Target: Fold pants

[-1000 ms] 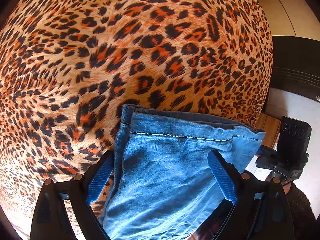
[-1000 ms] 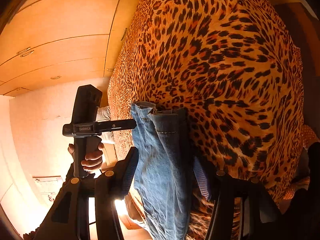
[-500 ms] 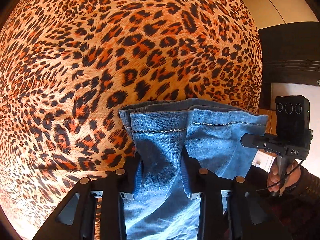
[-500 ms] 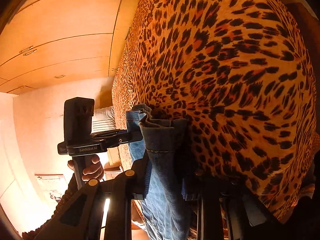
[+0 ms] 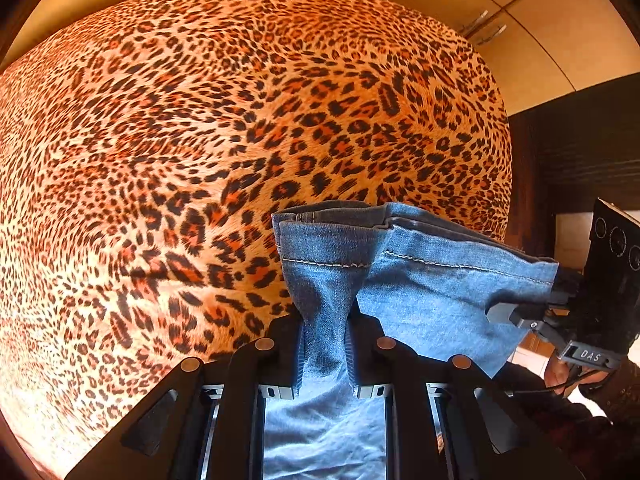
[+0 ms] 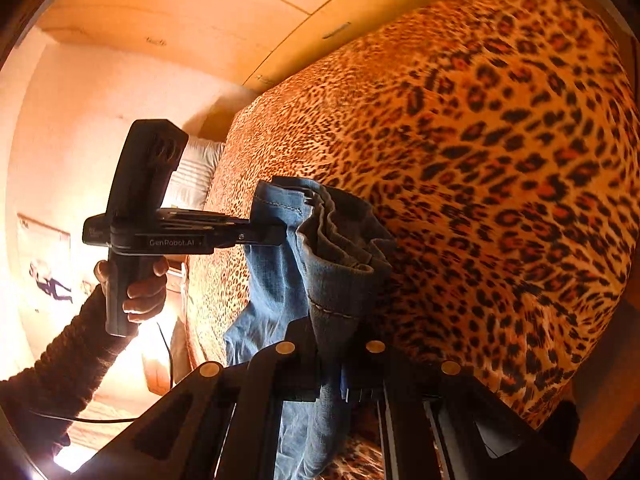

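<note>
Blue denim pants (image 5: 420, 280) hang by a hemmed edge above a leopard-print bed (image 5: 200, 140). My left gripper (image 5: 324, 316) points steeply down and its jaws are closing, with a bunched fold of the hem pinched between the pads. The right gripper (image 5: 520, 316) shows at the right of this view, clamped on the hem's other corner. In the right wrist view my right gripper (image 6: 336, 328) is shut on a gathered fold of the pants (image 6: 280, 272). There the left gripper (image 6: 276, 236) grips the far corner, held by a hand (image 6: 140, 292) in a dark sleeve. The pants' lower part is hidden.
The leopard-print bed (image 6: 500, 160) fills most of both views. Wooden wardrobe doors (image 5: 540, 20) stand behind it. A white pillow (image 6: 196, 176) lies at the bed's far end. Dark wooden furniture (image 5: 580, 152) stands at the right.
Both grippers went from open around the denim edge to clamped on it. They have lifted the hem off the bed, which now looks farther away, and the right view has rolled.
</note>
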The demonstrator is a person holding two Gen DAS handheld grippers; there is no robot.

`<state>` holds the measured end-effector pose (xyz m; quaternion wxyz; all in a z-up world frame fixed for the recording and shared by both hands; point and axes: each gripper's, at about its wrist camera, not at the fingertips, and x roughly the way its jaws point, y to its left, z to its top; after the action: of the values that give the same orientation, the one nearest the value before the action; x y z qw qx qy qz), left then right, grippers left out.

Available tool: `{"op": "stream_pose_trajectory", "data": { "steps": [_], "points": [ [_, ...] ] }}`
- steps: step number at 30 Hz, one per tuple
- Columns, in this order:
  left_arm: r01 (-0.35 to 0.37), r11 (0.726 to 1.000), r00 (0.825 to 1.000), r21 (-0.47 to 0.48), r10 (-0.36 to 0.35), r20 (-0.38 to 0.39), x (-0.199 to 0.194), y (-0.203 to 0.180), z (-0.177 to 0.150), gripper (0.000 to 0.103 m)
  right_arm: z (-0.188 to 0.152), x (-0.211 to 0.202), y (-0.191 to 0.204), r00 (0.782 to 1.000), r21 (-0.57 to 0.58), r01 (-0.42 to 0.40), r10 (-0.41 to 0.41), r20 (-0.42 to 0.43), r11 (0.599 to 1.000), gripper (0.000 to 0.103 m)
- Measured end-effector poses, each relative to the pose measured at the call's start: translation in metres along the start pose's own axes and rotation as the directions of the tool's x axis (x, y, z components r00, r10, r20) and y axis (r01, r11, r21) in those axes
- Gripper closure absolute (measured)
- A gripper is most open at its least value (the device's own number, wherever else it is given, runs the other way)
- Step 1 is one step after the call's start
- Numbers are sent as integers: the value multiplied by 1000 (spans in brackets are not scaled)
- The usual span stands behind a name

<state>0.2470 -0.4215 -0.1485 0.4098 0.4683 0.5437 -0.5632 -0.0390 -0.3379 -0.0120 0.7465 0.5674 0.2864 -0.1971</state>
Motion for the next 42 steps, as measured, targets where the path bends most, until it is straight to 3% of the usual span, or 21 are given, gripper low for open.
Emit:
{"op": "stream_pose_trajectory", "data": {
  "steps": [4,8,12,15,19,22,25,28,29,30,32,35,37,39,42],
  "points": [
    [-3,998,998,-60,7,60,-38,11,-32,87,2,2,42,1000,-155,6,-10,-23,988,98],
    [3,991,993,-133,12,114,-76,26,-77,87,-2,12,92,997,-321,4,-28,-68,947,98],
    [19,975,989,-221,14,148,-93,41,-134,87,-33,25,140,986,-494,-39,-46,-159,869,98],
    [38,952,989,-305,8,148,-88,51,-181,86,-70,42,166,963,-604,-88,-87,-255,792,97],
    [54,907,993,-419,-3,121,-68,62,-240,85,-125,81,187,905,-711,-170,-177,-387,683,95],
    [15,874,998,-485,19,65,-46,63,-274,84,-170,107,188,841,-767,-229,-276,-466,599,93],
    [-53,841,998,-539,70,11,-33,61,-302,83,-206,126,180,777,-798,-257,-373,-506,545,88],
    [-61,791,996,-609,88,14,-37,63,-331,70,-228,141,166,722,-815,-258,-456,-520,519,76],
    [-55,775,995,-630,95,30,-43,63,-341,62,-231,144,164,715,-821,-260,-470,-517,509,75],
    [-56,756,993,-652,108,40,-49,63,-351,51,-234,145,163,713,-830,-260,-481,-510,494,76],
    [-39,721,989,-692,127,77,-62,61,-372,40,-234,142,167,710,-839,-259,-494,-502,479,70],
    [8,654,981,-757,141,132,-80,56,-407,32,-227,122,184,729,-862,-287,-488,-480,418,65],
    [61,592,976,-803,135,173,-86,48,-429,31,-216,100,200,748,-858,-324,-447,-490,398,59],
    [131,536,968,-834,114,225,-89,34,-451,30,-193,86,213,775,-842,-341,-383,-503,418,48],
    [243,459,947,-854,79,312,-85,5,-470,29,-148,87,228,797,-806,-336,-309,-519,487,45]
  ]
}}
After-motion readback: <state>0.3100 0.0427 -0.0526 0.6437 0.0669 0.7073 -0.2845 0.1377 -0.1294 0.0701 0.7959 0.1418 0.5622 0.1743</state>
